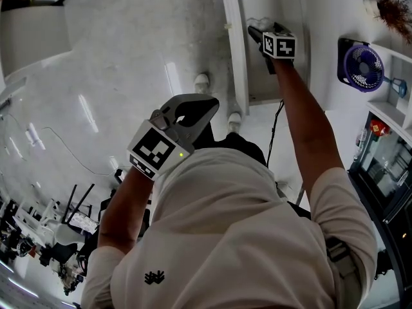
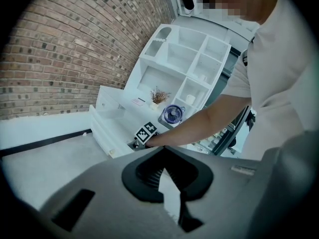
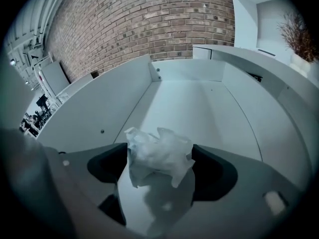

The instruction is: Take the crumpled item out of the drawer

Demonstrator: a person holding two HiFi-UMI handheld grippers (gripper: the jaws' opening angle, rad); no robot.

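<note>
A crumpled white item lies on the floor of the open white drawer, close to its front end. My right gripper reaches down into the drawer with its jaws spread wide on either side of the item. The item fills most of the gap, and no squeeze on it shows. In the head view my right gripper is far forward at arm's length. My left gripper hangs back near the person's chest, away from the drawer, its tips together and nothing in it.
A small blue fan stands on the white cabinet right of the drawer, with a dried plant beyond it. A white shelf unit rises against the brick wall. The person's shoes stand on the pale floor by the drawer.
</note>
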